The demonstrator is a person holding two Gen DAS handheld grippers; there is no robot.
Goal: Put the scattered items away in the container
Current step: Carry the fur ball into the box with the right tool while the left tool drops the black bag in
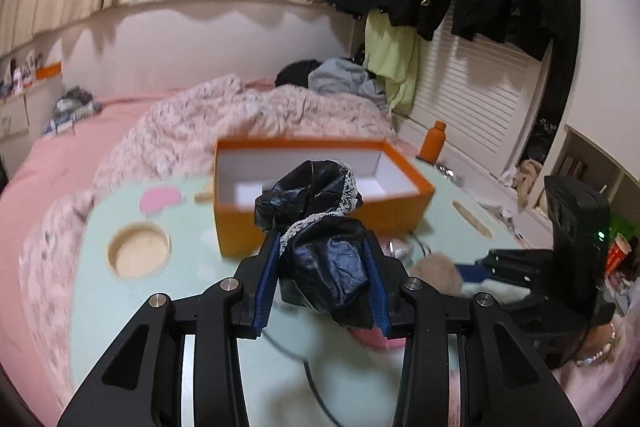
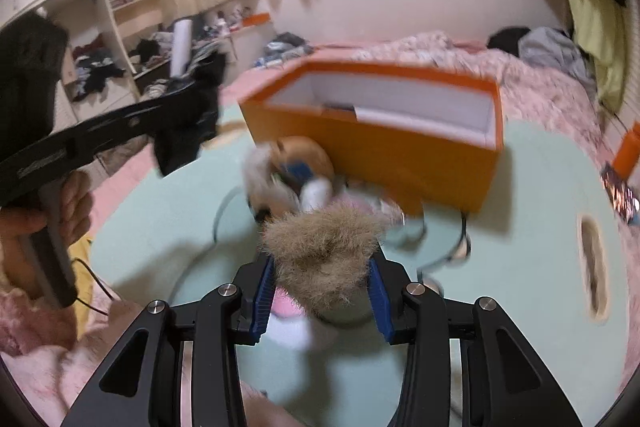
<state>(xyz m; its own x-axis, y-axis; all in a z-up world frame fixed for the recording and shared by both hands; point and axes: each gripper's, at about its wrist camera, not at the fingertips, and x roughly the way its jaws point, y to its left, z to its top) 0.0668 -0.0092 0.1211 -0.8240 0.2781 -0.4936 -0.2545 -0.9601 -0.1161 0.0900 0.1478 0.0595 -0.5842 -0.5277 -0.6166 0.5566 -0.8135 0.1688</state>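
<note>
Mint worktop point(image 1: 192, 267) carries the orange box point(image 1: 320, 203) mid-surface; my left tool point(image 1: 324, 267) pinches black lace-trimmed cloth point(image 1: 324, 251), my right tool point(image 2: 322, 277) pinches a furry toy point(image 2: 324, 251), both ready for boxing.

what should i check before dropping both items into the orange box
1. Left gripper clamped on black lace-trimmed cloth: ok.
2. Right gripper clamped on tan furry item: ok.
3. Orange box open on top: ok.
4. Room inside the box: ok, mostly bare white floor showing.
5. Cloth lifted above the box rim: cannot tell.
6. Furry item free of the plush toy behind it: cannot tell, blurred.
</note>
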